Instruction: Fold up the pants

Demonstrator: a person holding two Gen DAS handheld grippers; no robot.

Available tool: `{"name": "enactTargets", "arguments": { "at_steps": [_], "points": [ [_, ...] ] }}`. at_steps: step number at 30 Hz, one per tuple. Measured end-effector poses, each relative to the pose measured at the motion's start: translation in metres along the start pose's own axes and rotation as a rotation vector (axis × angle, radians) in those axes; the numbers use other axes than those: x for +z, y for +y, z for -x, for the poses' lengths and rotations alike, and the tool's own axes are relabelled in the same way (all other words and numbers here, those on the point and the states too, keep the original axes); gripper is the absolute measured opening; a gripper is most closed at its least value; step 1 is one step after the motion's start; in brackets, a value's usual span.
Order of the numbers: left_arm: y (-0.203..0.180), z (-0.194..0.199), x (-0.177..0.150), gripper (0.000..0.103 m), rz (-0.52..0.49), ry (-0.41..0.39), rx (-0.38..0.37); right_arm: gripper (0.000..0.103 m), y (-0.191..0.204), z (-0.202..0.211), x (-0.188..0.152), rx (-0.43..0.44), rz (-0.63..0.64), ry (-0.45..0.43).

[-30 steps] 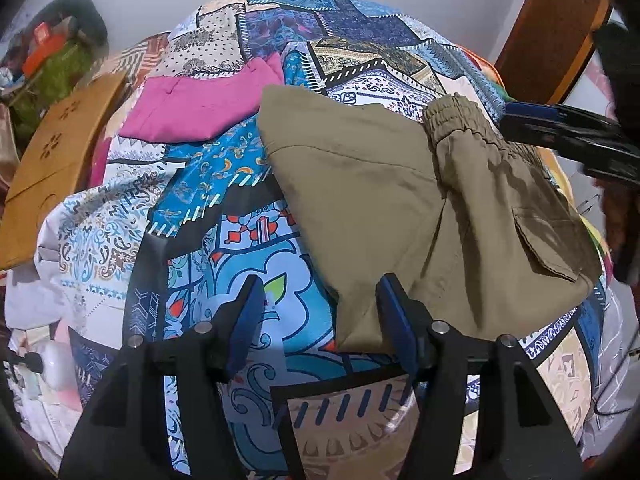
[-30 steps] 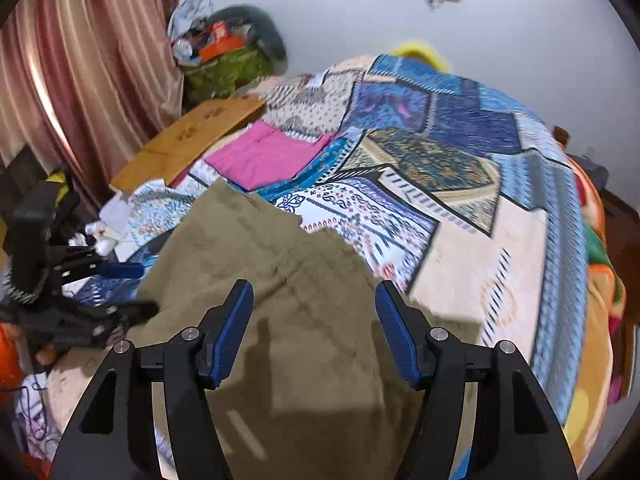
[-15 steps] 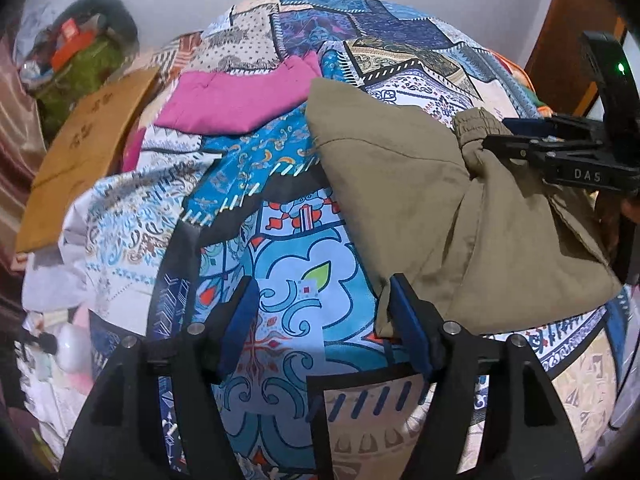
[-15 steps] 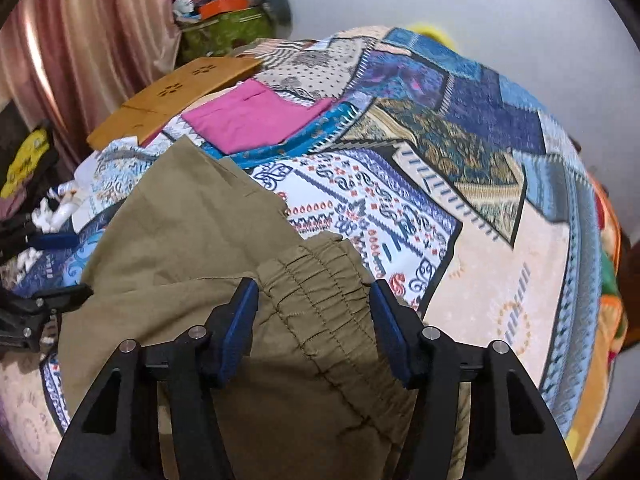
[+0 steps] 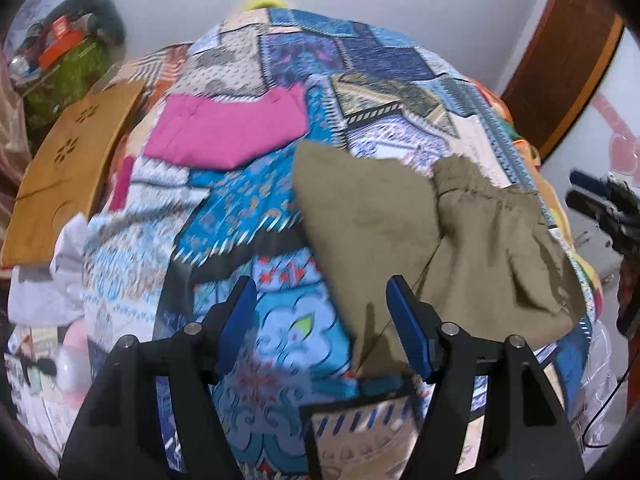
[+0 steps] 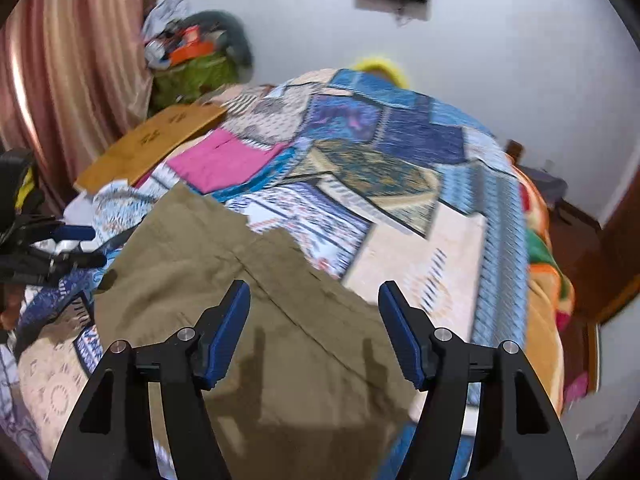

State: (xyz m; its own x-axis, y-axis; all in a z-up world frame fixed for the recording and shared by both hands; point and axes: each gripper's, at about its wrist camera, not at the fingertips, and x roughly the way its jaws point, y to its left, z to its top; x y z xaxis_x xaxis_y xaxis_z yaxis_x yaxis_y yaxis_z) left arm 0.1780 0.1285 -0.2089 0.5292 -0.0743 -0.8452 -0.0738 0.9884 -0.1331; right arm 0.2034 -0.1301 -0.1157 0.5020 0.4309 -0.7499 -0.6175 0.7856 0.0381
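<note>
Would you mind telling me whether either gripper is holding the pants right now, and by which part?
Nothing is held: the left gripper and right gripper are both open above the olive pants.

The olive-khaki pants (image 5: 400,232) are lying folded into a compact bundle on a patchwork bedspread (image 5: 360,64), toward its near right side in the left wrist view. The gathered elastic waistband (image 5: 480,184) is flopped on top at the far right, bunched and wrinkly. One flat folded panel spreads out to the left with a straight seam running down it. From the right wrist view the pants (image 6: 248,280) fill the foreground, mostly flat, a diagonal seam crossing them.
</note>
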Motion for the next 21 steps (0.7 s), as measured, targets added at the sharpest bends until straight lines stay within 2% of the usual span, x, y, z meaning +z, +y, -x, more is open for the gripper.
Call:
{"name": "enactTargets", "arguments": {
  "at_steps": [6,11,14,18,21],
  "points": [
    [-0.013,-0.034,0.016,0.067,-0.045,0.060,-0.013,0.067,-0.038,0.022,-0.041,-0.031,-0.174,0.015],
    [-0.018,-0.060,0.013,0.067,-0.037,0.098,-0.032,0.068,-0.060,0.006,-0.078,-0.055,-0.295,0.101],
    [-0.018,-0.063,0.017,0.067,-0.022,0.095,-0.066,0.068,-0.069,-0.008,-0.094,-0.012,-0.381,0.143],
    [-0.018,-0.068,0.024,0.067,-0.013,0.100,-0.081,0.068,-0.076,-0.016,-0.100,0.072,-0.481,0.128],
    [-0.019,-0.070,0.027,0.060,-0.004,0.100,-0.104,0.068,-0.077,-0.022,-0.099,0.114,-0.527,0.114]
  ]
}}
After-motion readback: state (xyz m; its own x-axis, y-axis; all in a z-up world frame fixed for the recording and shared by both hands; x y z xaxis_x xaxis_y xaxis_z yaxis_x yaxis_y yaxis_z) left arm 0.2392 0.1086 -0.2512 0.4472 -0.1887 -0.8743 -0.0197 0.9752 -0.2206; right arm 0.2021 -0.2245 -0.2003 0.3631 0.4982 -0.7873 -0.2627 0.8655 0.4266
